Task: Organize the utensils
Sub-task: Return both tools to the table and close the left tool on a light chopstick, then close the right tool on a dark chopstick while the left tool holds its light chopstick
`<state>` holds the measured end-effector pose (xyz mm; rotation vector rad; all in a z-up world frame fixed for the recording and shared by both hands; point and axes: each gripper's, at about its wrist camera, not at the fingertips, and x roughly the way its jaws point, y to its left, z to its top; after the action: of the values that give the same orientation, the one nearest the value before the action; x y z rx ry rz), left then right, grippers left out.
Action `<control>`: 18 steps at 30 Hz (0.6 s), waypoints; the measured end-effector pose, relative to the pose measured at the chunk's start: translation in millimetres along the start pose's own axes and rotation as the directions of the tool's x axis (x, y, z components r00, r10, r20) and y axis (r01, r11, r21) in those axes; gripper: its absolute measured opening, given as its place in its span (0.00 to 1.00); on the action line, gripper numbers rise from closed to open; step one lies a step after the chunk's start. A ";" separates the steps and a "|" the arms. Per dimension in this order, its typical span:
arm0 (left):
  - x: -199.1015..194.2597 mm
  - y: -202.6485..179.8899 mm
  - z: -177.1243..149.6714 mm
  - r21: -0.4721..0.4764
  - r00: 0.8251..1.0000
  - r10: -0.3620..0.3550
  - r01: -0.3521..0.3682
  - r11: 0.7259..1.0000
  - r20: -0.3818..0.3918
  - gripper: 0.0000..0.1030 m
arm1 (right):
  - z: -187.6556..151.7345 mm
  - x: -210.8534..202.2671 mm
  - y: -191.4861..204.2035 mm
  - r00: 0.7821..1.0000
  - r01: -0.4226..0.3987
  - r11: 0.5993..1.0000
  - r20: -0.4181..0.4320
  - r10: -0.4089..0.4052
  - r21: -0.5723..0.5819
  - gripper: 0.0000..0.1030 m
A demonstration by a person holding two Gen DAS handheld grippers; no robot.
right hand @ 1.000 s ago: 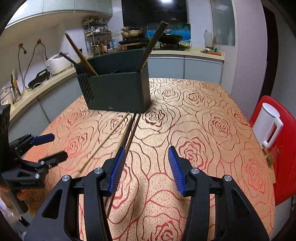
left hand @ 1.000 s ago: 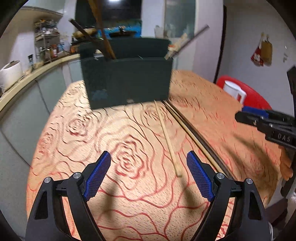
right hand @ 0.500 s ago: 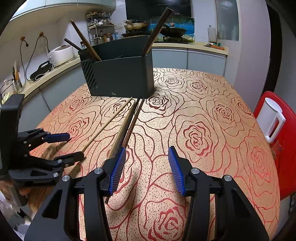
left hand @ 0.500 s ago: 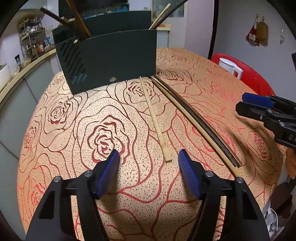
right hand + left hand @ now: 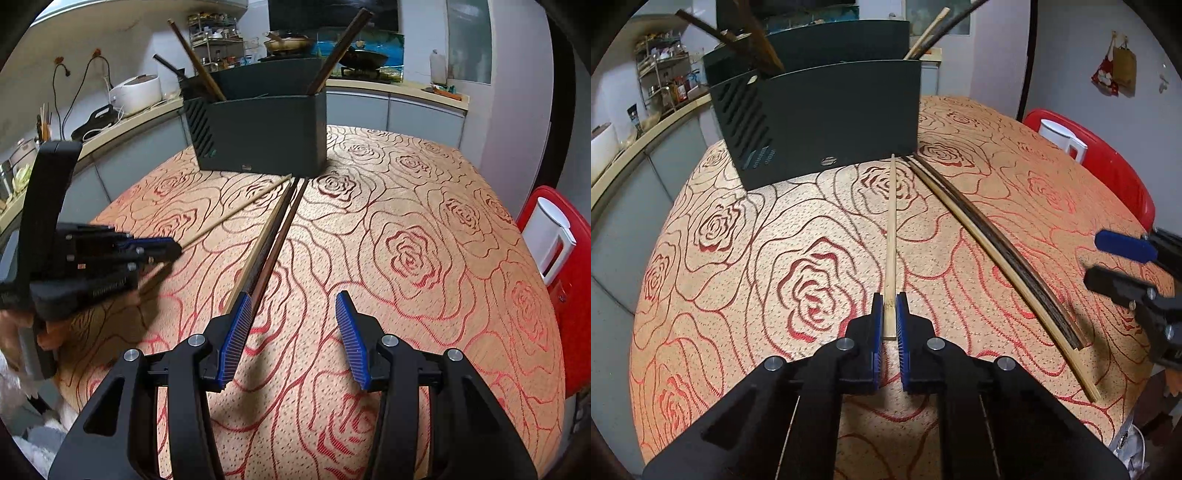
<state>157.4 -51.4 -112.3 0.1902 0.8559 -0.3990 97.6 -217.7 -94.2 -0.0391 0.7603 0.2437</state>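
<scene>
A light bamboo chopstick (image 5: 892,229) lies on the rose-patterned tablecloth (image 5: 746,258), pointing at the dark green utensil holder (image 5: 827,122). My left gripper (image 5: 889,306) is shut on its near end, seen too in the right wrist view as the left gripper (image 5: 162,247) on the bamboo chopstick (image 5: 236,212). To the right lie a dark chopstick (image 5: 1008,258) and a second pale one (image 5: 997,266) side by side. My right gripper (image 5: 291,325) is open above the cloth, its left pad next to the dark chopsticks (image 5: 277,240). The holder (image 5: 266,129) has several chopsticks standing in it.
A red chair (image 5: 569,295) with a white kettle (image 5: 550,240) on it stands at the table's right edge. A kitchen counter (image 5: 122,118) with a rice cooker (image 5: 136,92) runs behind and to the left. A hand (image 5: 22,328) holds the left gripper at the table's near-left edge.
My left gripper moved forward and down to the bamboo chopstick's near end and shut on it. The right gripper came slightly lower and closer to the dark chopsticks, staying open.
</scene>
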 end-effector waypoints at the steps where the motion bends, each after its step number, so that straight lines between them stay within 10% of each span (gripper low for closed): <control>1: -0.7 1.4 -0.9 -0.003 1.000 0.003 -0.003 1.000 0.001 0.07 | -2.0 0.0 1.8 1.000 -0.005 1.000 -0.004 0.005 -0.006 0.45; 18: -11.3 19.5 -13.5 -0.041 1.000 0.025 -0.025 0.999 -0.003 0.07 | -31.6 -1.1 25.5 0.997 -0.038 0.988 -0.067 0.028 -0.150 0.45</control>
<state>149.4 -26.4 -112.3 0.1634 0.8627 -0.3579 69.4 -197.0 -115.1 -0.1784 0.8064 0.3324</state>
